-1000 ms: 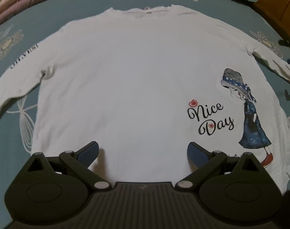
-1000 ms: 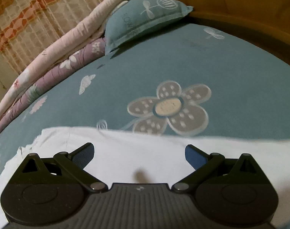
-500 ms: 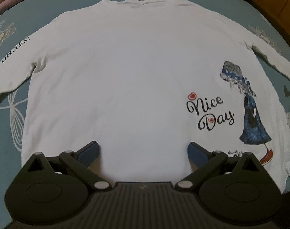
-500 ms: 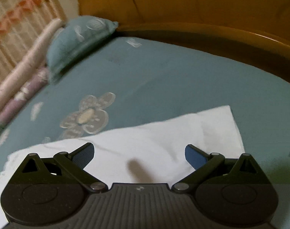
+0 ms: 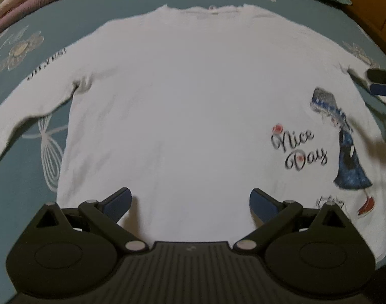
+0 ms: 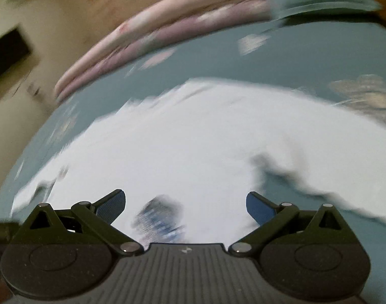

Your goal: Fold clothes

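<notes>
Flat shirt beneath left gripper

Both grippers spread wide, nothing between the fingers.

The left gripper points forward and down, its two blue-padded fingers set far apart and level with each other. The right gripper has the same wide stance, its pads equally apart, though its own view is heavily blurred. In the left wrist view, one right fingertip shows at the far right edge, well apart from the left gripper.
</notes>
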A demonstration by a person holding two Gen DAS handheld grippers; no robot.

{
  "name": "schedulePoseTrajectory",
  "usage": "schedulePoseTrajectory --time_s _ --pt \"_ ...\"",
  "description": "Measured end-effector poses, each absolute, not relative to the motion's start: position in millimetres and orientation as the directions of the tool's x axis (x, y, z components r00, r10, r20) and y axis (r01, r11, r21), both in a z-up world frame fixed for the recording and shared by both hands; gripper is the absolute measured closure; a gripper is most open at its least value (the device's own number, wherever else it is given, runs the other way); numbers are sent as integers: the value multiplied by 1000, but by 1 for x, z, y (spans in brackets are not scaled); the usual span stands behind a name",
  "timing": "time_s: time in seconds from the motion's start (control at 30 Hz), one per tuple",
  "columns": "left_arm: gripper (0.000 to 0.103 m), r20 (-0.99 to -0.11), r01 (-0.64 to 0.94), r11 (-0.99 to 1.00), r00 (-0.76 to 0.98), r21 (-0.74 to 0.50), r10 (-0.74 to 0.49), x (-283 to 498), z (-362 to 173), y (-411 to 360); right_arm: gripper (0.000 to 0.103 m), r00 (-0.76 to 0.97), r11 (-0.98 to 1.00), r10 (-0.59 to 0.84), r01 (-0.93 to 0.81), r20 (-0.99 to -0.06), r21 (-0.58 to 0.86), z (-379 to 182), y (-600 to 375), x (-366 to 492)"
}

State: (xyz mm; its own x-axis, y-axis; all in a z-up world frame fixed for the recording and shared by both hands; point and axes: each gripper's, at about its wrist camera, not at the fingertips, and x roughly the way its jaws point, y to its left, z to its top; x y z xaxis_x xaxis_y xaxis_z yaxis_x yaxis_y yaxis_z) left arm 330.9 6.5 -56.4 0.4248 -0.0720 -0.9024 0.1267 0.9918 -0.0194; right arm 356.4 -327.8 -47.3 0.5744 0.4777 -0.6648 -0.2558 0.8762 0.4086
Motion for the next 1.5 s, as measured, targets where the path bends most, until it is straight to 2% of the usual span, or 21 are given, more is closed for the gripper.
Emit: schedulePoseTrajectory --time_s 0.23,0.4,0.67,0.9,1.03,1.17,1.23,1.37,1.5 --pt "2 -872 151 986 469 -77 -140 300 -66 20 0 522 892 416 -396 -745 219 -69 -249 329" --pt "1 -834 176 980 523 -97 -176 265 -68 28 0 576 931 269 -361 -772 55 -77 -229 294" --pt "1 -795 252 962 560 -105 -234 213 -69 43 0 633 980 146 -199 -761 22 -77 -230 237" --pt "1 -738 292 950 614 -115 -278 179 -67 60 0 717 993 81 -118 -692 -7 -86 -227 170" --pt "1 -678 300 944 666 -139 -312 192 -45 71 0 737 992 78 -122 -671 -18 -83 -218 157" --pt "1 -632 326 933 694 -154 -346 227 -27 72 0 771 976 188 -214 -609 32 -71 -196 165" --pt "1 -608 339 927 707 -160 -363 244 -18 73 0 758 963 239 -266 -607 47 -72 -182 175" --pt "1 -624 345 926 694 -151 -360 289 -24 73 0 714 960 234 -278 -660 38 -90 -162 189" --pt "1 -669 299 942 671 -152 -320 333 -48 81 0 732 958 225 -287 -644 8 -94 -160 181"
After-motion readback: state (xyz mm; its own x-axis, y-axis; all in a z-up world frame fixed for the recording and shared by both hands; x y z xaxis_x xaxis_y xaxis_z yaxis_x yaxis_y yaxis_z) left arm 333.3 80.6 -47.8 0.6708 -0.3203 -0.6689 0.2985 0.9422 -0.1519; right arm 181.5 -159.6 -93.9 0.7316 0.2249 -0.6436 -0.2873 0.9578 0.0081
